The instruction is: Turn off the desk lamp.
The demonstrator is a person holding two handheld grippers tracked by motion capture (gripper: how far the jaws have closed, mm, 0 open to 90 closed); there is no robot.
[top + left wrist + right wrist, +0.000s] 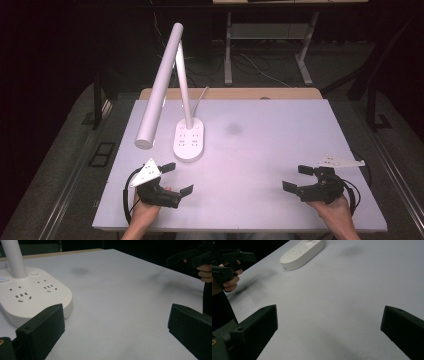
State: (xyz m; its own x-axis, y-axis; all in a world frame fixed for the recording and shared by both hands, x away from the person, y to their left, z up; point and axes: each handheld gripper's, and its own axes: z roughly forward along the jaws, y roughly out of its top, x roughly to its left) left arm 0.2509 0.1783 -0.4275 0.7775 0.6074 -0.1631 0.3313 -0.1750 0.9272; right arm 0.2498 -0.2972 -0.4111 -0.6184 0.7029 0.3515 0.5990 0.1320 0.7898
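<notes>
The desk lamp [170, 85] is white throughout, including its socket base [189, 140], which carries rows of small dark slots. The table [260, 150] is plain pale grey-white with a light wooden far edge. Both the left gripper [179, 179] and right gripper [297, 178] are black, each topped by a light grey plate.

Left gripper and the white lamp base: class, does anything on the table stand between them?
Nothing visible does. The left gripper, jaws open and empty, sits just short of the lamp base; in the left gripper view bare table runs from the jaws up to the base's rounded edge.
</notes>
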